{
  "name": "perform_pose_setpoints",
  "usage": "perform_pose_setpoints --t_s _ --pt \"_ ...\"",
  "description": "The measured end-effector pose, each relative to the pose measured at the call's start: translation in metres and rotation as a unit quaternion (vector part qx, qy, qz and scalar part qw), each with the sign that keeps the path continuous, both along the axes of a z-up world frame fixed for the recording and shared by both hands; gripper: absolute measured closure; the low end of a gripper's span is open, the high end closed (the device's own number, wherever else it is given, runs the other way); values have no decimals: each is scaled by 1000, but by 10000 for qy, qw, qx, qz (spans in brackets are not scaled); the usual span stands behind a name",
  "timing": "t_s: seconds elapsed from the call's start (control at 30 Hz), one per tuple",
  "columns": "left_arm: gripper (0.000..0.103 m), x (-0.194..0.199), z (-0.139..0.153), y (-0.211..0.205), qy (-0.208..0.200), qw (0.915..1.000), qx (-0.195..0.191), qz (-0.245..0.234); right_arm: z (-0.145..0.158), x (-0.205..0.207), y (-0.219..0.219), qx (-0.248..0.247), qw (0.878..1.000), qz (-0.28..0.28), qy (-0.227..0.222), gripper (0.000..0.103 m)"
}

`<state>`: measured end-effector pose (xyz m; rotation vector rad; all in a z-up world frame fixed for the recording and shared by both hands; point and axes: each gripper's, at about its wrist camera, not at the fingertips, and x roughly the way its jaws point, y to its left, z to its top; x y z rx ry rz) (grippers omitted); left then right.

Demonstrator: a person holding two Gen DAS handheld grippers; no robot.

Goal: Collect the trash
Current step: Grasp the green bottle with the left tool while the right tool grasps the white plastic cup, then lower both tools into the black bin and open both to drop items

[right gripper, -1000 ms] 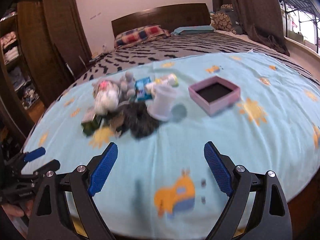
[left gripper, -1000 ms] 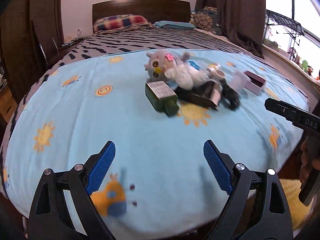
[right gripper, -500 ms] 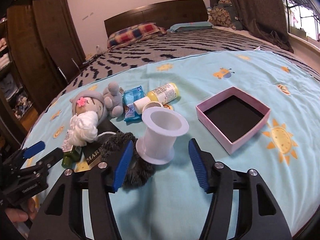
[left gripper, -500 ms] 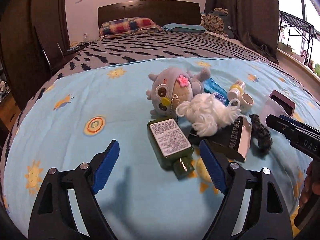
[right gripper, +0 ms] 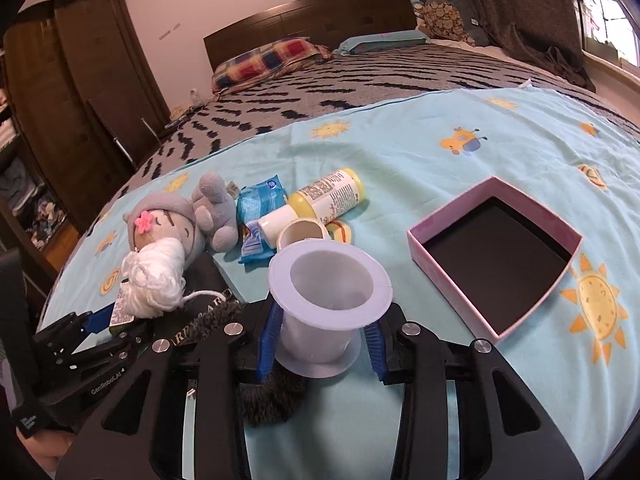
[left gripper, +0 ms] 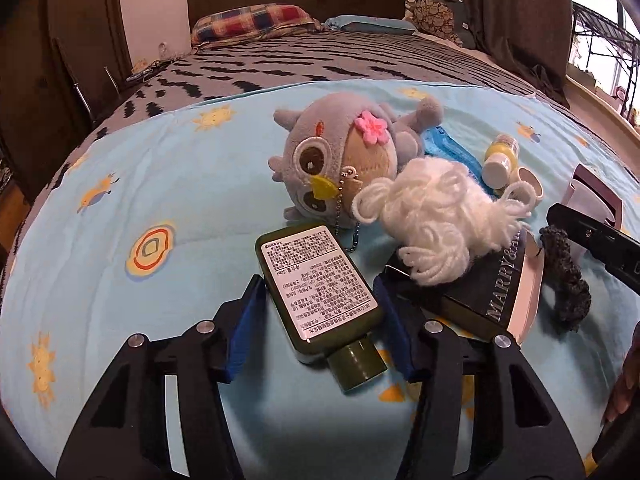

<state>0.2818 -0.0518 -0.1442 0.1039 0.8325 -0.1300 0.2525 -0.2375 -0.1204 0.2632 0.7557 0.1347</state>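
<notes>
Bed (right gripper: 400, 152) with light blue sheet, clutter heap near edge. Pink open box (right gripper: 496, 258) right of heap, apart. Grey plush doll (left gripper: 340, 160) far side of heap, white yarn ball (left gripper: 432, 216) against it, on black box (left gripper: 484, 292). Left tongs (left gripper: 320, 316) closing, green flat bottle (left gripper: 320, 288) between blue pads, contact not clear. Right tongs (right gripper: 320, 338) closing, white plastic spool (right gripper: 324, 300) upright between pads, left pad about touching, full clamp cannot tell.
</notes>
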Motion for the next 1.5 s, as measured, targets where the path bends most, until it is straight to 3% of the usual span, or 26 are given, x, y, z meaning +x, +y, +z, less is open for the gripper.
perform_pose_setpoints --t_s 0.23,0.47,0.8,1.03,1.27,1.5 --pt "54 -18 5 7 -55 10000 41 -1 13 -17 3 -177 9997 8 -136 66" --pt "56 -64 15 14 -148 9997 40 -182 30 -51 8 -360 9990 88 -262 66" --pt "56 -152 46 25 -447 9968 -423 -509 49 -134 33 -632 9963 369 -450 66" --pt "56 -209 56 31 -579 9942 -484 -763 51 -190 40 -714 9949 530 -480 66" --pt "56 -252 34 31 -361 9920 -566 -1067 30 -231 44 -769 9945 657 -281 66" --pt "56 -270 -13 23 168 9907 -586 -1216 -13 -250 46 -609 9952 724 250 66"
